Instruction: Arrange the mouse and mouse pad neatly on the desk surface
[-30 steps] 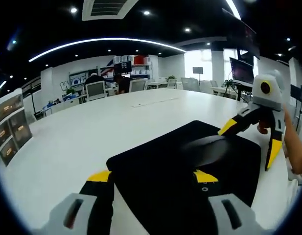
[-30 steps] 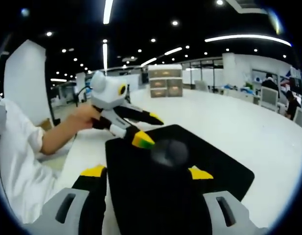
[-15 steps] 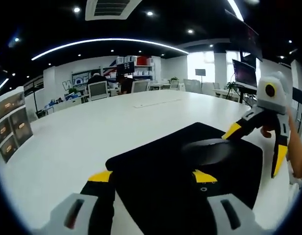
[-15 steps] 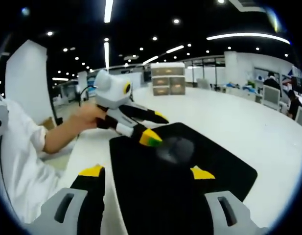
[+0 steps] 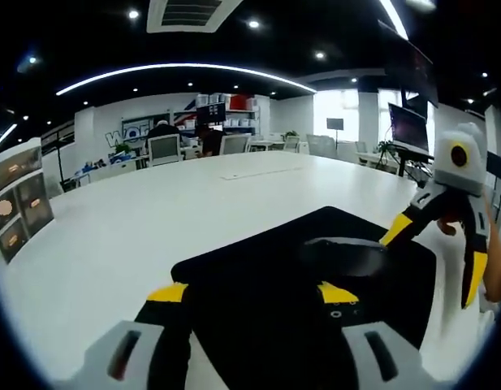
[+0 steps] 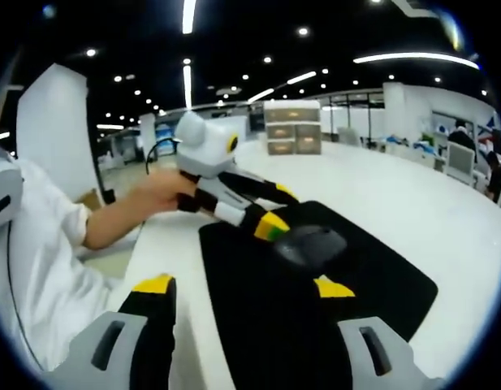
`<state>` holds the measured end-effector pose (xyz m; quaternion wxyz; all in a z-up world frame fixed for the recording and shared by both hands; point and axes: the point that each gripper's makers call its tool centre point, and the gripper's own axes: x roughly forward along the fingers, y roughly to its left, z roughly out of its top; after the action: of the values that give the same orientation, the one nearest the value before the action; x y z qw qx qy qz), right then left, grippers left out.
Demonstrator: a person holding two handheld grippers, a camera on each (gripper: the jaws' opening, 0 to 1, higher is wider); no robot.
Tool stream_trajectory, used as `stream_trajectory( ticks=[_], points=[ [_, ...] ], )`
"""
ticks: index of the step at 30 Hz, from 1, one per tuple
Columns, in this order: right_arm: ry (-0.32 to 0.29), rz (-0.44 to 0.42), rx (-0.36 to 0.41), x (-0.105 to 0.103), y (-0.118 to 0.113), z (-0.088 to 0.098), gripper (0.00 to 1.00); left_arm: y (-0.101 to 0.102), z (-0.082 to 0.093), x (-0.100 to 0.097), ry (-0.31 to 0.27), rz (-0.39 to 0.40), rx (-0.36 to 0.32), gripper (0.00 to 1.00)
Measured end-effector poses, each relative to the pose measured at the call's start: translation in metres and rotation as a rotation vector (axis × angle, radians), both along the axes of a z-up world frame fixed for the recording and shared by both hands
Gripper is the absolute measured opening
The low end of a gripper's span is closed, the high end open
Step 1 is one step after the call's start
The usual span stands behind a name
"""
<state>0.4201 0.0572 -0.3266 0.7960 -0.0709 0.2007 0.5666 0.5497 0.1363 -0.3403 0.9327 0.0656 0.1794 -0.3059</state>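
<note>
Black mouse (image 5: pixel 345 253) centred on mouse pad (image 5: pixel 258 276), white tabletop (image 5: pixel 153 211). Left tool (image 5: pixel 254 294) and right tool (image 6: pixel 244 286) both spread wide, empty, flanking mouse, likely for squaring up.

A black mouse pad (image 5: pixel 258 292) was found lying flat on the white desk (image 5: pixel 153 211), with a dark mouse (image 5: pixel 343 254) resting on it. The left gripper (image 5: pixel 254 294) was held open over the pad's near edge. The right gripper (image 5: pixel 437 253) was observed open just beside the mouse.
</note>
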Motion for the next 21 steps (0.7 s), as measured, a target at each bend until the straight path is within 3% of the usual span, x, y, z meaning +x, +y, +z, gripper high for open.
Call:
stream_trajectory(
  ticks=[21],
  points=[
    [0.005,0.006,0.017,-0.0014,-0.0019,0.0076,0.59,-0.0049,0.0016,-0.0066,-0.011,-0.023,0.013,0.64]
  ],
)
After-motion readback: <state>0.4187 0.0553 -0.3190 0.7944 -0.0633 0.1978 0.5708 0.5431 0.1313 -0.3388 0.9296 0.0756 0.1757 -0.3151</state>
